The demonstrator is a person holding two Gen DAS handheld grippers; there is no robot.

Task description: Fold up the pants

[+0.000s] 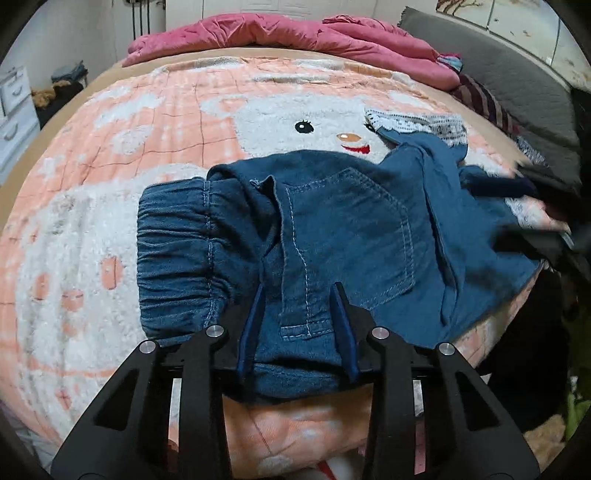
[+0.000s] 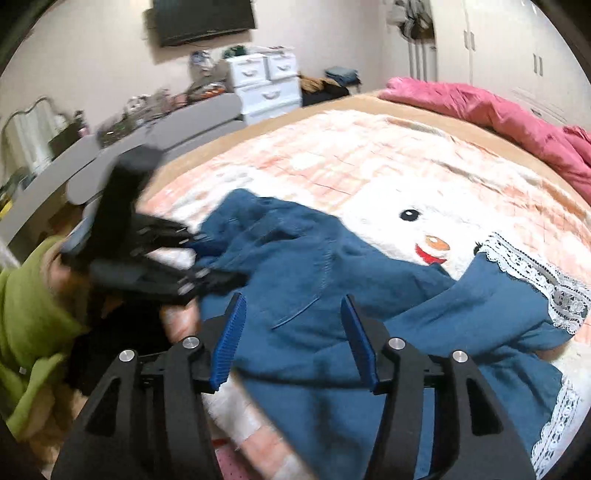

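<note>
Your left gripper [image 1: 299,295] is sitting nearest the lens, its blue-padded fingers [image 1: 251,332] standing wide apart over the near hem of the denim pants [image 1: 332,236], the cloth lying between them ungripped. Those pants are lying on the pink-and-white bear blanket [image 1: 147,122] near the bed's near edge, elastic waistband [image 1: 173,254] to the left, back pocket [image 1: 354,229] facing up, and lace-trimmed cuffs [image 1: 417,123] trailing off to the far right. Your right gripper [image 2: 295,299] is also hovering with its fingers spread wide above the blue cloth, holding nothing. From the right wrist view, the left gripper is smearing into a dark blur at the left, so its contact with the fabric is hard to make out. A crumpled pink quilt [image 1: 280,35] is lying along the far side, and a white drawer unit [image 2: 264,83] is standing beyond the bed.
</note>
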